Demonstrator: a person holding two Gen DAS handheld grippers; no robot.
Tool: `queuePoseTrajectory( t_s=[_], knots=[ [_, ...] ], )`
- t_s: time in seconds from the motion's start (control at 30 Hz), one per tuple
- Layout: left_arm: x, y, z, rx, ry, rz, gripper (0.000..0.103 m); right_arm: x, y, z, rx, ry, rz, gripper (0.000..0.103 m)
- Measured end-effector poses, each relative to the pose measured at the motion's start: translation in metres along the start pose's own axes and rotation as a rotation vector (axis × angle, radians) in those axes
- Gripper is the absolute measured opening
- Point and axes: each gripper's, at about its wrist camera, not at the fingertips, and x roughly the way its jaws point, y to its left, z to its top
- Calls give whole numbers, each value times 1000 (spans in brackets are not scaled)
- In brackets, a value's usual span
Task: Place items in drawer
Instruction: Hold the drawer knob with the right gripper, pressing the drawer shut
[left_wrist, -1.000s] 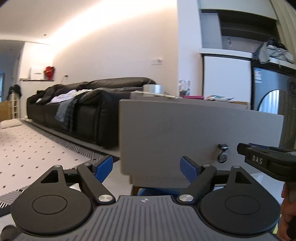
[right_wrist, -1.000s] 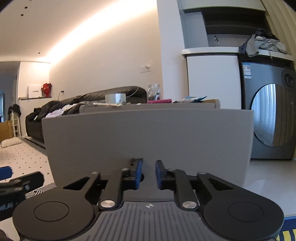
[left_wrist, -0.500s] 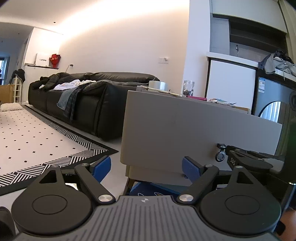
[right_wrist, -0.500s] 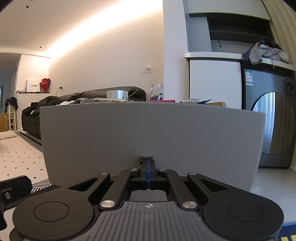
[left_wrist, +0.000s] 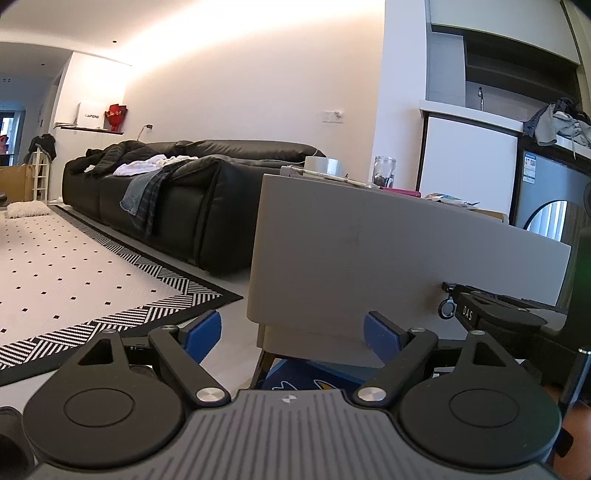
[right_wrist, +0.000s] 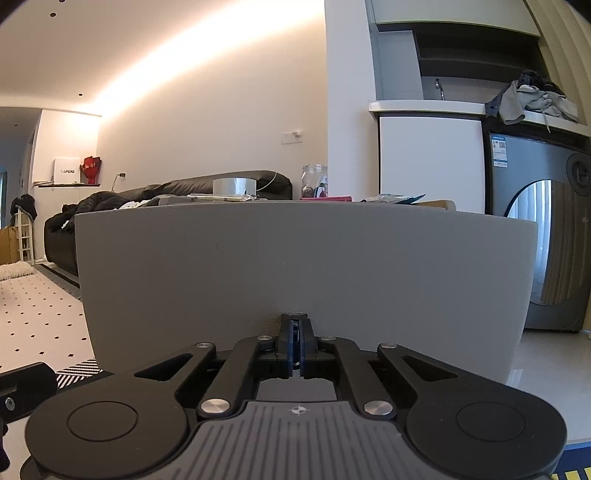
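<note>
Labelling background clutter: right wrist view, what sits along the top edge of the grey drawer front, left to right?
Tape roll → glass jar → pink flat item → crumpled wrapper → wooden piece.

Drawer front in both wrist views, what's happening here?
A person with a handheld gripper in each hand is working at the grey drawer front. The right gripper is shut on the small ring pull low at the panel's centre, apparently set to pull the drawer open. The left gripper is open and empty, off to the panel's left side. How far out the drawer is, the views don't show.
</note>
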Motion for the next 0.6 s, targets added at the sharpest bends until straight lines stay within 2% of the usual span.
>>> queuePoseTrajectory(
  t_s=[0.1, 0.17, 0.33, 0.43, 0.6],
  knots=[
    [0, 1, 0, -7, 6, 6, 87, 1, 1, 1, -11, -3, -13, 8],
    [0, 2, 0, -10, 6, 5, 87, 2, 2, 2, -18, -2, -21, 15],
    [-2, 1, 1, -6, 1, 4, 88, 5, 3, 2, -16, 1, -17, 16],
    [-3, 0, 1, -5, 2, 5, 88, 7, 6, 1, -20, 7, -13, 23],
    [-3, -1, 2, -5, 6, 11, 89, 11, 7, 0, -21, 9, -17, 23]
  ],
)
